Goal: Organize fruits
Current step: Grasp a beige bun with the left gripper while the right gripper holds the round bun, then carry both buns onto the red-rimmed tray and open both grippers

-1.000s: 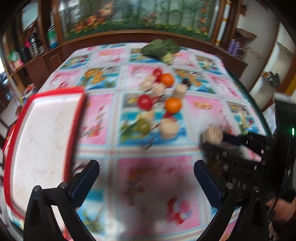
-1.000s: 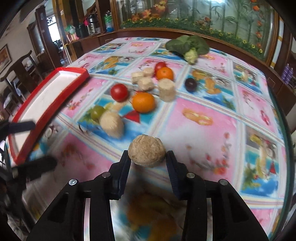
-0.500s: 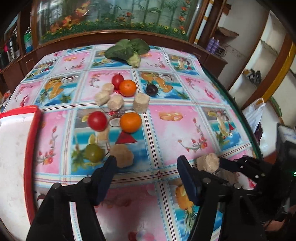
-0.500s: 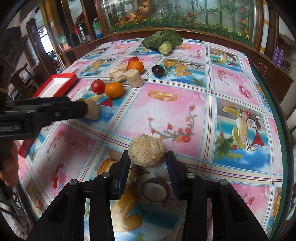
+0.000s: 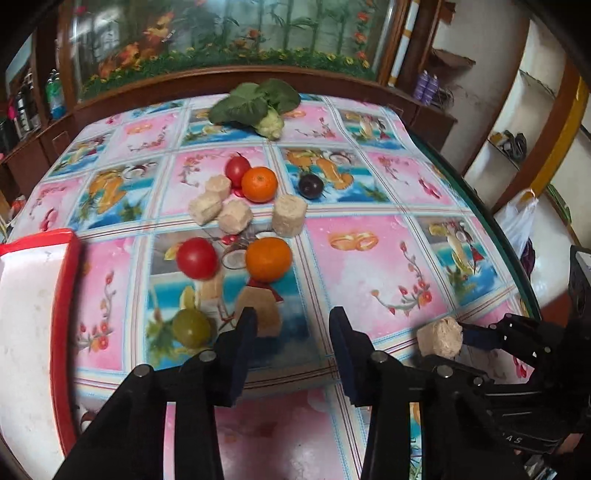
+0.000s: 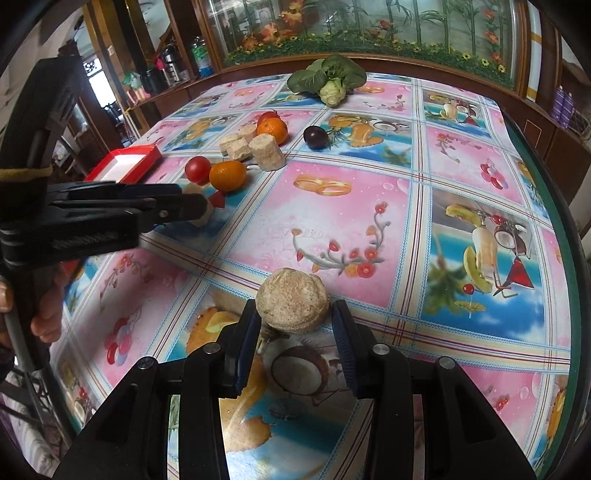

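Oranges (image 5: 268,259), tomatoes (image 5: 197,257) and beige blocks (image 5: 289,215) crowd beyond left tongs (image 5: 291,325)

- You're in a home dining room: a table (image 5: 369,258) under a bright fruit-print oilcloth.
- Behind it stands a wooden glass-fronted cabinet (image 6: 369,33); bottles (image 5: 55,92) and a kettle (image 6: 171,66) crowd the side shelves.
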`<state>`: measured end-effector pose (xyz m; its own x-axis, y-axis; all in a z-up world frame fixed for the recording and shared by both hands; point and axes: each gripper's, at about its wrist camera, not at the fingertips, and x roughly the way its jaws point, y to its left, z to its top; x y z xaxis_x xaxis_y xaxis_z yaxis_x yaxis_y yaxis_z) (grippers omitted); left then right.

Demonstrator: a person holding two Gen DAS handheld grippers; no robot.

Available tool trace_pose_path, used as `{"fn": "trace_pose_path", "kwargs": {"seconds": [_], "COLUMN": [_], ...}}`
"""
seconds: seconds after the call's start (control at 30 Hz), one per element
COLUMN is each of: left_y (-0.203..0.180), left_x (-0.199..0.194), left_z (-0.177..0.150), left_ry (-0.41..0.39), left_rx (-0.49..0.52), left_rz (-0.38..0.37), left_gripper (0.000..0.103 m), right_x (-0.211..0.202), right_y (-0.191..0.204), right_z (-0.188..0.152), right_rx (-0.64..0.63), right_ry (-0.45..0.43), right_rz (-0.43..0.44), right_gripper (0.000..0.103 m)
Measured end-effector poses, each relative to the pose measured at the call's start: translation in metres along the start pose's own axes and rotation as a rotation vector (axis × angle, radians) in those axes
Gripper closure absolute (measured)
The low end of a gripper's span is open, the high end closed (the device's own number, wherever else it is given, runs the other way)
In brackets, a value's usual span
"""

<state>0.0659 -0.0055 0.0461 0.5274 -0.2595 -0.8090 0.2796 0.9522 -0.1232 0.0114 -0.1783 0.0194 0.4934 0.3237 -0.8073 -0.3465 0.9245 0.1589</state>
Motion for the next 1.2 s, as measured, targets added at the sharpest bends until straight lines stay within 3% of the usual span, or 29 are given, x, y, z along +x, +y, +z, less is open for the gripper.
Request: {"fn": "trace_pose_path", "kwargs": {"seconds": [0.1, 0.3, 0.43, 0.47, 0.63, 0.77, 0.93, 1.2], "left_y": [-0.002, -0.006, 0.0, 0.0, 0.0, -0.008, -0.015, 0.002], "left_x": [0.005, 0.022, 0.044, 0.041, 0.033, 0.016, -0.011, -0.042], "left_z": [-0.002, 0.003, 0.005, 0.005, -0.003, -0.018, -0.035, -0.056], "left_ry": [-0.002, -0.001, 0.072, 0.049, 0.052, 0.054, 0.029, 0.016], "left_rx": [0.045, 0.1, 0.057, 0.047, -0.017, -0.039, -0.068, -0.114], "left_rz": [0.071, 0.128, 0.126, 0.124, 0.145, 0.13, 0.047, -0.01], "left_gripper": [0.059, 0.059, 0.064, 0.072, 0.072, 0.072, 0.072, 0.072], "right_x": [-0.001, 0.0, 0.002, 0.003, 0.006, -0.001, -0.012, -0.019], "right_y": [-0.003, -0.005, -0.004, -0.003, -0.004, -0.008, 0.002, 0.033], "right_z": [0.0, 0.0, 0.002, 0.003, 0.005, 0.006, 0.006, -0.002], "right_rx": [0.006, -0.003, -0.017, -0.021, -0.014, 0.013, -0.016, -0.014], "right_ry": [0.002, 0.004, 0.002, 0.0, -0.022, -0.057, -0.072, -0.061], "right_rz": [0.012, 0.02, 0.008, 0.004, 0.017, 0.036, 0.019, -0.003], "right_gripper": [0.064, 0.064, 0.064, 0.064, 0.064, 0.064, 0.064, 0.065]}}
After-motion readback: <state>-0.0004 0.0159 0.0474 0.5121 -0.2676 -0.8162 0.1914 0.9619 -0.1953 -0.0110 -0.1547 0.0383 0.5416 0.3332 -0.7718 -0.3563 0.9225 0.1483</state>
